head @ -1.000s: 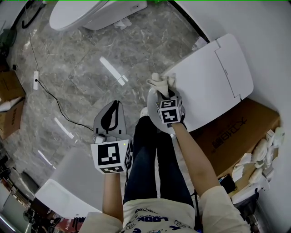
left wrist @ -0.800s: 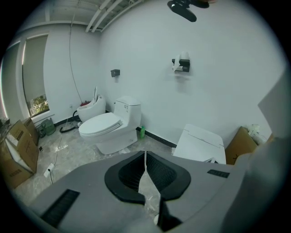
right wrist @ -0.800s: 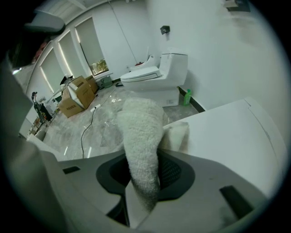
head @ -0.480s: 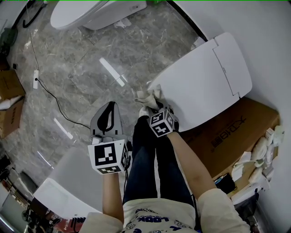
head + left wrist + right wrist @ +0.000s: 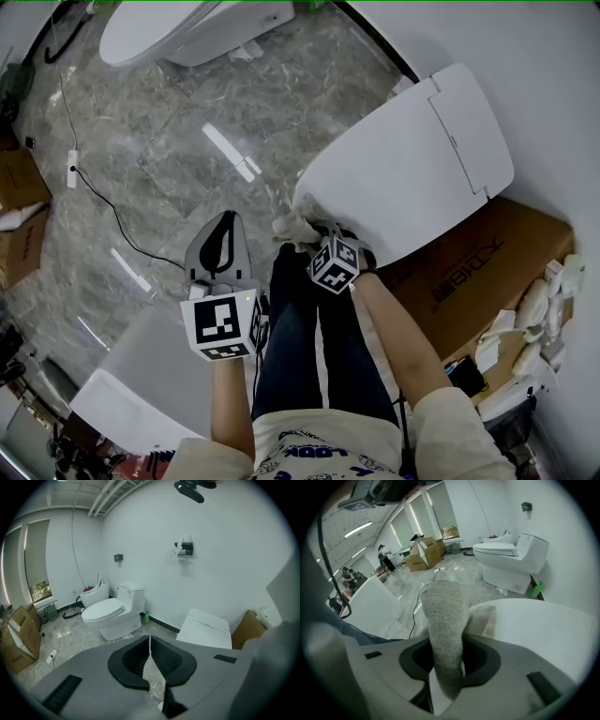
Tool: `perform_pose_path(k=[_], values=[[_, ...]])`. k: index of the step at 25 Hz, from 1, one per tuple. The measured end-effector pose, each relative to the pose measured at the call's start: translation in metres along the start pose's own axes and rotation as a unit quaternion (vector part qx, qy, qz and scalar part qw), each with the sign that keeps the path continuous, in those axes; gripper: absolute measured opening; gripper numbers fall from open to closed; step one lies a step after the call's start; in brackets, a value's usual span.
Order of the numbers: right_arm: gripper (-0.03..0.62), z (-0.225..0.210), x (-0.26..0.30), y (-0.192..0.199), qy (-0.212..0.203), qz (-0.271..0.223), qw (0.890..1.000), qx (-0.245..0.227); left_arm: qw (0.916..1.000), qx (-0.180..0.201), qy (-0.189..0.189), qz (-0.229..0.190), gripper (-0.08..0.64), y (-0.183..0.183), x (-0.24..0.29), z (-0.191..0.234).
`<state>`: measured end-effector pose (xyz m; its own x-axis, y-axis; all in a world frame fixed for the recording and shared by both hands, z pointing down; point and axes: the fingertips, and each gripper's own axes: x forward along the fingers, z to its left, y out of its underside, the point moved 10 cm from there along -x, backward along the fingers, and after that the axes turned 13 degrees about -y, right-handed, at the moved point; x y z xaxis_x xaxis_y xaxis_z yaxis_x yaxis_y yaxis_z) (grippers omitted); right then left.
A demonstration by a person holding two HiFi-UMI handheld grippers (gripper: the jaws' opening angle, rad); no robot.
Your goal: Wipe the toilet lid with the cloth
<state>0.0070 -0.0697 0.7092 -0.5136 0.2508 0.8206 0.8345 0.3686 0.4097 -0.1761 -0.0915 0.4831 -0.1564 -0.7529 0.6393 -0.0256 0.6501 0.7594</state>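
The white toilet lid (image 5: 403, 173) lies shut at the upper right of the head view, and it also shows in the left gripper view (image 5: 206, 627) and the right gripper view (image 5: 543, 630). My right gripper (image 5: 317, 242) is shut on a beige cloth (image 5: 295, 228), which hangs just off the lid's near front rim. In the right gripper view the cloth (image 5: 445, 634) stands up between the jaws of that gripper (image 5: 447, 667), and a fold rests against the lid's edge. My left gripper (image 5: 220, 246) hovers over the floor to the left, with its jaws (image 5: 150, 641) shut and nothing held.
A brown cardboard box (image 5: 478, 272) stands right of the toilet. A second toilet (image 5: 187, 28) is at the top. A power strip with cable (image 5: 73, 164) and boxes (image 5: 19, 206) lie at left. Another white lid (image 5: 141, 375) is at lower left. The person's legs (image 5: 300, 347) are below.
My right gripper has drawn the cloth from the lid's front part down and left, past the rim toward the person. The left gripper has barely moved.
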Motion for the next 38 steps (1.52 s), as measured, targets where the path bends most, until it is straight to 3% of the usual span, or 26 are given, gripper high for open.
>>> perform_pose_path(k=[5, 8, 18, 26, 33, 38], values=[[0.120, -0.006, -0.011, 0.019, -0.027, 0.042, 0.996, -0.077, 1.0000, 0.003, 0.004, 0.001, 0.015, -0.001, -0.001, -0.011], [0.123, -0.018, -0.023, 0.035, -0.038, 0.048, 0.994, -0.086, 1.0000, 0.007, 0.007, 0.003, 0.015, 0.000, -0.002, -0.019], [0.123, -0.082, -0.079, 0.085, -0.019, 0.020, 0.999, -0.027, 0.9997, 0.019, 0.017, 0.005, 0.015, -0.004, 0.000, -0.042], [0.123, -0.144, -0.128, 0.123, 0.033, -0.016, 0.998, 0.050, 0.9993, 0.030, 0.020, 0.009, 0.015, -0.003, 0.004, -0.057], [0.123, -0.189, -0.167, 0.150, 0.099, -0.053, 0.984, 0.141, 0.9988, 0.041, 0.025, 0.010, 0.015, -0.005, 0.008, -0.069], [0.126, -0.211, -0.189, 0.168, 0.152, -0.075, 0.967, 0.191, 0.9985, 0.047, 0.027, 0.010, 0.015, -0.008, 0.011, -0.075]])
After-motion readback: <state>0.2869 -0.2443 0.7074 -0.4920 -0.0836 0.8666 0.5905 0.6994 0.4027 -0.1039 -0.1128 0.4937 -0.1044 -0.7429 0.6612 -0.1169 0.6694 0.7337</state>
